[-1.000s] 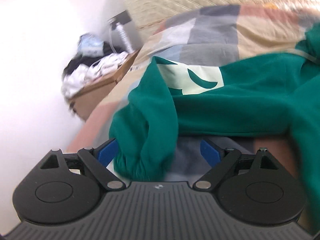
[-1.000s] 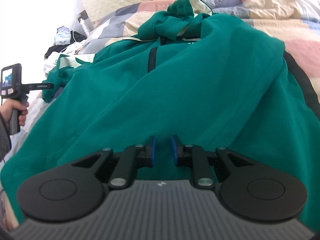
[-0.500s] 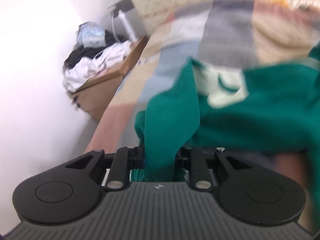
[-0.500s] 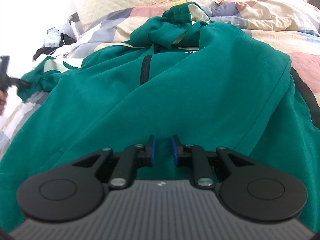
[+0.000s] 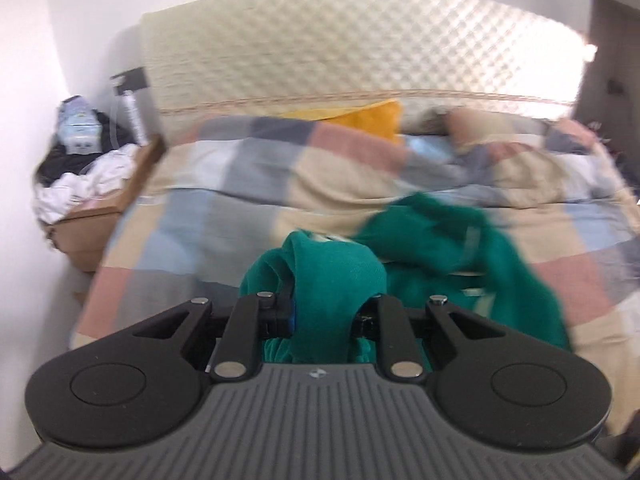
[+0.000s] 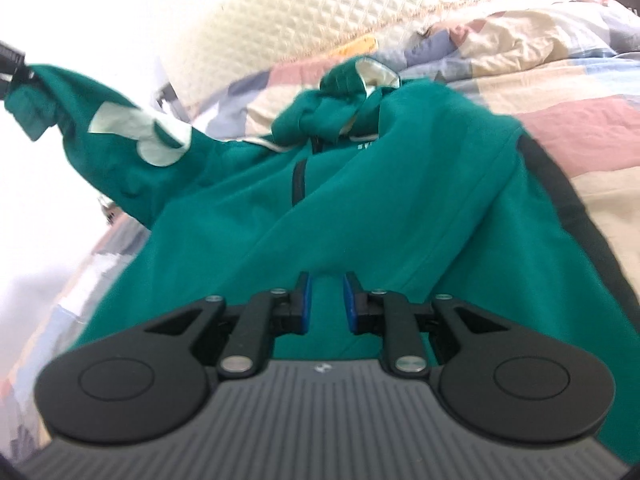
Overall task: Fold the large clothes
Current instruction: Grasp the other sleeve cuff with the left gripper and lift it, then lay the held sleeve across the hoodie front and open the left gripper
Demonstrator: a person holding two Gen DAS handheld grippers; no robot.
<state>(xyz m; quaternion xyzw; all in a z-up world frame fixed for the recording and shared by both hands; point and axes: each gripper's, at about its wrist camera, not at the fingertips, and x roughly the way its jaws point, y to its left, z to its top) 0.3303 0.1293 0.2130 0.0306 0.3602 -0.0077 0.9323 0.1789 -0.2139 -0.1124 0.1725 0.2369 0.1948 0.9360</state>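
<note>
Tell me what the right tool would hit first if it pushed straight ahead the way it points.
Most likely the green hoodie: the right tool points along its body, fabric already between its fingers. Depth is uncertain.

The left gripper [image 5: 324, 312] has just been closing and now pinches a bunched fold of the green hoodie [image 6: 400, 208] between its pads; in the right wrist view it shows only as a dark tip at the raised end of the hoodie's sleeve, up and to the left of the garment's body. The right gripper [image 6: 324, 304] hangs low over the hoodie's lower part, its blue pads [image 6: 306, 300] narrowly apart, with green cloth seen in the gap.
</note>
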